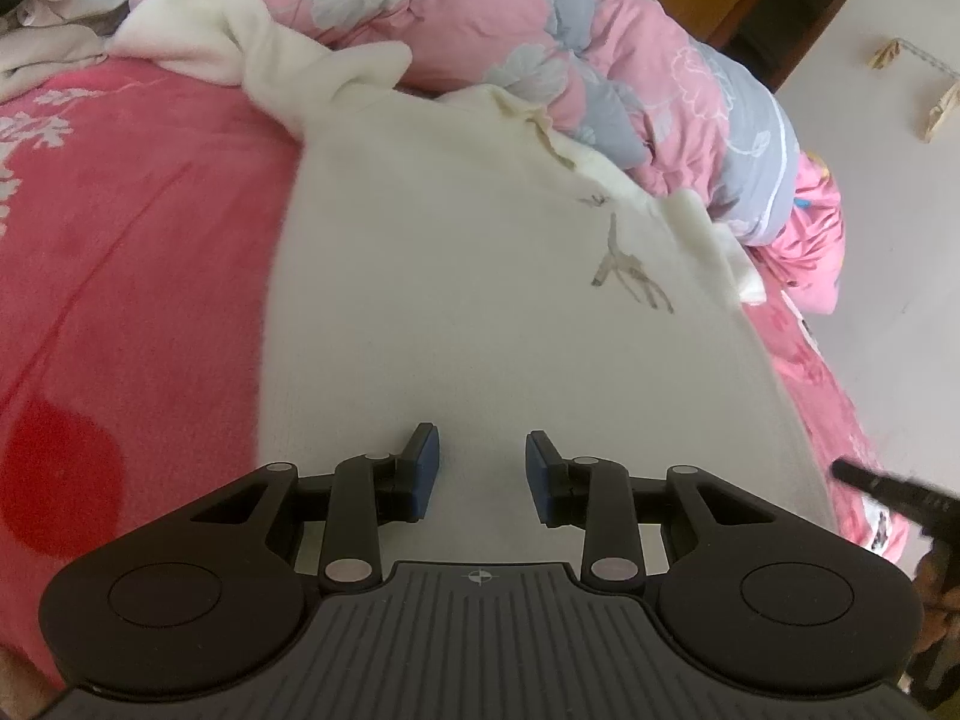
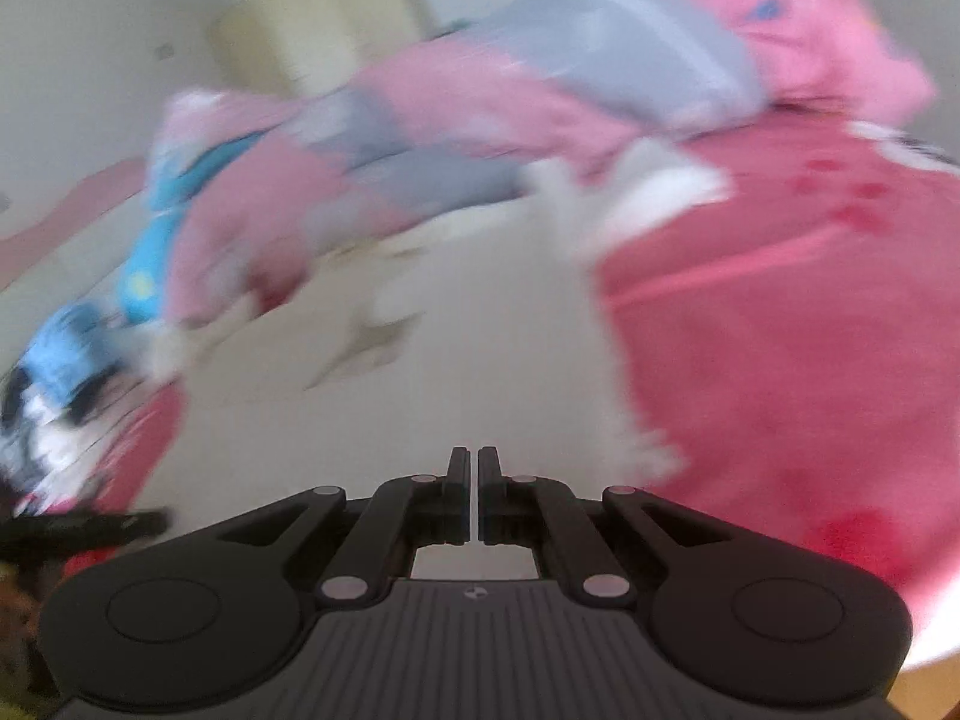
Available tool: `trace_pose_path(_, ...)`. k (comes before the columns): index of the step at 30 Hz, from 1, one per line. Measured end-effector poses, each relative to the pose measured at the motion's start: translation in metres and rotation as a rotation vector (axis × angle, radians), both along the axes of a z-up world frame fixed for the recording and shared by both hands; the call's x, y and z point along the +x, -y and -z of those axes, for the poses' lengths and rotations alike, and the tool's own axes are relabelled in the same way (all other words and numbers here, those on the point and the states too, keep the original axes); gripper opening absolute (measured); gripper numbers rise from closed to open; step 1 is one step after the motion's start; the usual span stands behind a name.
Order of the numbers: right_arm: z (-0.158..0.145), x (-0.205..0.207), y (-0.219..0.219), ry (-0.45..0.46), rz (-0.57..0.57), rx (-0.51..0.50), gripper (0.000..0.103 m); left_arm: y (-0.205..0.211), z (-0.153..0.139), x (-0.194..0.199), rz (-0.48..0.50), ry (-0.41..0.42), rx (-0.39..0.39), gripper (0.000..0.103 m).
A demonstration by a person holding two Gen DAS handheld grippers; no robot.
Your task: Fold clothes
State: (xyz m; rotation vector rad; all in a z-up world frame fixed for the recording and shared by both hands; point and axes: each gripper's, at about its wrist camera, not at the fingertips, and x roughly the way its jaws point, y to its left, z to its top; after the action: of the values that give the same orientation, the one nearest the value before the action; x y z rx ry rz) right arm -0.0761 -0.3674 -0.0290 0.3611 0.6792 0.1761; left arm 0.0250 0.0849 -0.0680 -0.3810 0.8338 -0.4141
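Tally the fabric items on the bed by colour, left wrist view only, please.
White garment: 1
Red-pink bedspread: 1
Pink and grey floral quilt: 1
Beige cloth at the far left corner: 1
Total: 4

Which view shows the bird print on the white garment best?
The left wrist view: the bird print on the white garment is sharp there. In the right wrist view, motion blur reduces it to a grey smear.

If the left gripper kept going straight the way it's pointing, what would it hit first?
Most likely the white garment spread on the pink bedspread. The left gripper points down at the cloth with open jaws and nothing between them; the exact gap is unclear.
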Motion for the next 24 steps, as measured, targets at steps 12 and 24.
trace_pose_path(12, 0.014, -0.054, 0.001, -0.217, -0.024, -0.119, 0.001, -0.006, 0.004, 0.002, 0.013, -0.003, -0.033, 0.032)
trace_pose_path(24, -0.034, 0.015, -0.066, 0.005, -0.237, -0.07, 0.004, 0.004, -0.022, -0.009, 0.05, 0.09, 0.057, 0.033)
